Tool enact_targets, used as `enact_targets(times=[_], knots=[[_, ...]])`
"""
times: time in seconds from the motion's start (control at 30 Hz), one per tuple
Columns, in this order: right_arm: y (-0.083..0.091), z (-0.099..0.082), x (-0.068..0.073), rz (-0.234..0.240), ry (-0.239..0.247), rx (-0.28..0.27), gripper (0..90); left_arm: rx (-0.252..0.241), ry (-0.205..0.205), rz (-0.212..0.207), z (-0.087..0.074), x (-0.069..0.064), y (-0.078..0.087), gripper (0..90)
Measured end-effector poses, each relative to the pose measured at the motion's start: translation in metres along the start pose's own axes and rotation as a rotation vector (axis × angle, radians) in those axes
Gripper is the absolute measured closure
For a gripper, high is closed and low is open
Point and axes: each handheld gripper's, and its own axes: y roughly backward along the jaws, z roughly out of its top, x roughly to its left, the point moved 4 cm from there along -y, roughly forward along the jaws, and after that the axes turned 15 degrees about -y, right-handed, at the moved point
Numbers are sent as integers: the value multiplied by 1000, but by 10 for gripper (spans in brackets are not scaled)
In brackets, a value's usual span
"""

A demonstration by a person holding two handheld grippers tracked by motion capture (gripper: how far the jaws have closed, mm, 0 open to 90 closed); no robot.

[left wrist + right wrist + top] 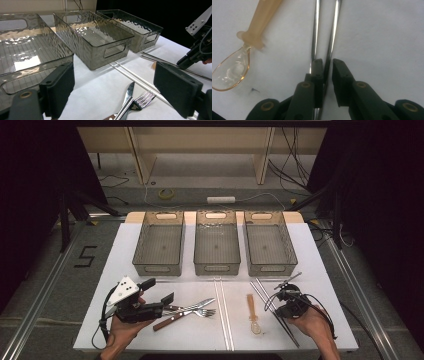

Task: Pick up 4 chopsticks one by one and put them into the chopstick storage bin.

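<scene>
Two steel chopsticks (329,37), and my right gripper (327,65) pinching down over them.

My right jaws stand narrow: one chopstick lies between the pads, the other under the left pad. A thin gap still shows beside the right pad, so I judge the grip not yet firm. The pair lies on the white table (320,250) at the right, near side, running from close in front of the right-hand bin (270,245) back toward me, just right of the amber spoon (239,62). They are thin, round, polished and set close together. The risk I see: slick metal may roll or spring out as I squeeze, or I lift one and leave its mate. My left gripper (150,302) hangs wide open over the forks (197,309) and knife (130,93), holding nothing.
</scene>
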Motion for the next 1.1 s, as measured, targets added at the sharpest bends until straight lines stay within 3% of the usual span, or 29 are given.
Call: enact_targets(times=[0.4,0.77,0.9,1.1], knots=[[-1,1,1,-19,-12,7,843,1,-3,0,0,-1,0,164],[-1,2,-2,-1,-72,17,863,0,-3,1,0,0,0,164],[0,2,-4,17,-79,13,864,-1,-3,1,0,0,0,164],[6,3,-9,5,-77,-6,866,0,-4,2,0,0,0,164]])
